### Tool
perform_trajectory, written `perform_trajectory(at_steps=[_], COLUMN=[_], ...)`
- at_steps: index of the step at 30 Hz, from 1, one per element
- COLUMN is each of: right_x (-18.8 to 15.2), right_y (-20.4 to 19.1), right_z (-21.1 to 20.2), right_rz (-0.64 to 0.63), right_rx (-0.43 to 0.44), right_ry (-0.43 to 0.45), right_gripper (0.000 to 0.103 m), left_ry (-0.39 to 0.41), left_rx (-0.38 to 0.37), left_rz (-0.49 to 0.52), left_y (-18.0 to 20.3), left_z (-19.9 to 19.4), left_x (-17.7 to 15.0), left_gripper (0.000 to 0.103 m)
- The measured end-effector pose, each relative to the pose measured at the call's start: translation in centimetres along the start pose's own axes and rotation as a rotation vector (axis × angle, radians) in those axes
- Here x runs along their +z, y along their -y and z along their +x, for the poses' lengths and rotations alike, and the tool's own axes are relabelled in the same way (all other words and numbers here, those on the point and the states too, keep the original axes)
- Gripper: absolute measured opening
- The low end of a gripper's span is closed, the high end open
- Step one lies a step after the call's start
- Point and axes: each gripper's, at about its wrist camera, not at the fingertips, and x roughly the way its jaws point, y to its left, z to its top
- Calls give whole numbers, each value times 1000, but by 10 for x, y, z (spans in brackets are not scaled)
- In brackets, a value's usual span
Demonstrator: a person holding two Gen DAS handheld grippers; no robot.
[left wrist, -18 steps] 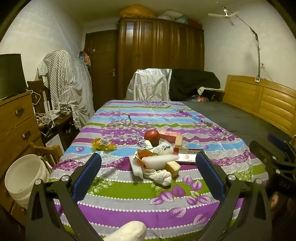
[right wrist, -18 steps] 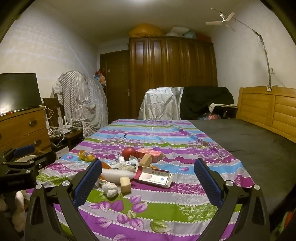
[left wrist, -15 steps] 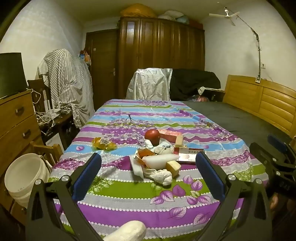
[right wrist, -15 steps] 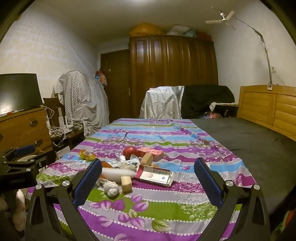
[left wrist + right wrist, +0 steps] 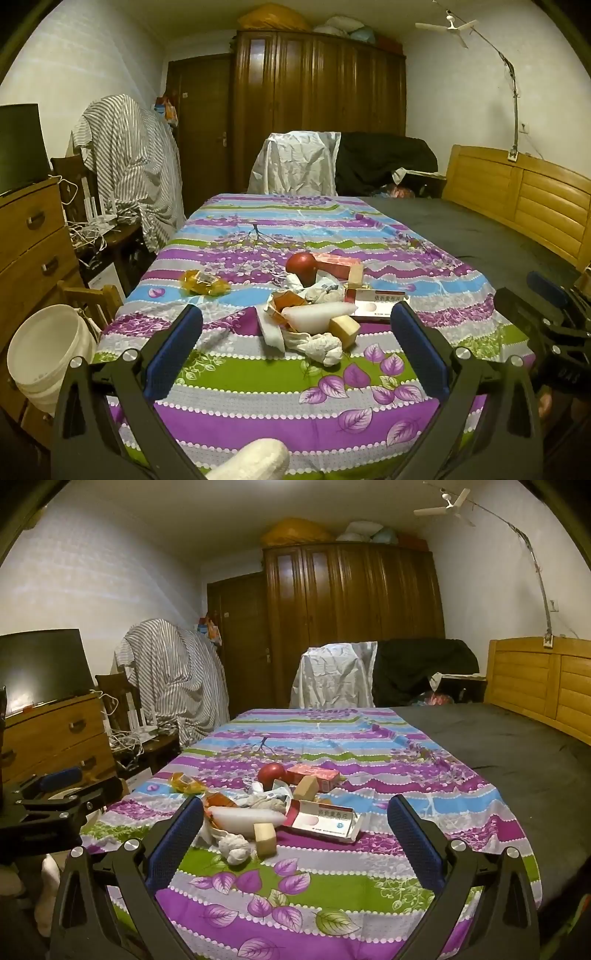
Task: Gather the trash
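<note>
A: On the striped bedspread (image 5: 258,391) I see the trash heap (image 5: 317,314): a crumpled white tissue (image 5: 321,347), a red-and-white carton (image 5: 376,302), an orange wrapper (image 5: 203,283) off to the left, and a red apple (image 5: 302,266) behind.

B: And my grippers?

A: Left gripper (image 5: 295,347) hovers short of the heap, jaws spread wide, nothing between them. Right gripper (image 5: 295,834) likewise, jaws wide apart and empty.

B: I spot a white bucket (image 5: 48,350) on the floor, left of the bed.
</note>
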Motion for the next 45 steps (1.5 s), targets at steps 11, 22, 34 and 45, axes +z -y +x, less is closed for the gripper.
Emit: perform_trajectory(at_steps=[11, 22, 34, 45], right_x=[2, 0, 0, 0], right_y=[1, -5, -6, -8], right_z=[0, 2, 0, -1], right_rz=[3, -2, -6, -6], right_rx=[9, 21, 41, 42], right_ry=[5, 3, 6, 4], right_gripper=[99, 99, 99, 99], left_ry=[-1, -10, -14, -20], left_rx=[0, 1, 1, -1], left_rz=[2, 1, 1, 0], left_y=[2, 2, 1, -1], left_z=[1, 4, 7, 7], left_x=[-4, -11, -14, -14], left_gripper=[98, 98, 98, 98])
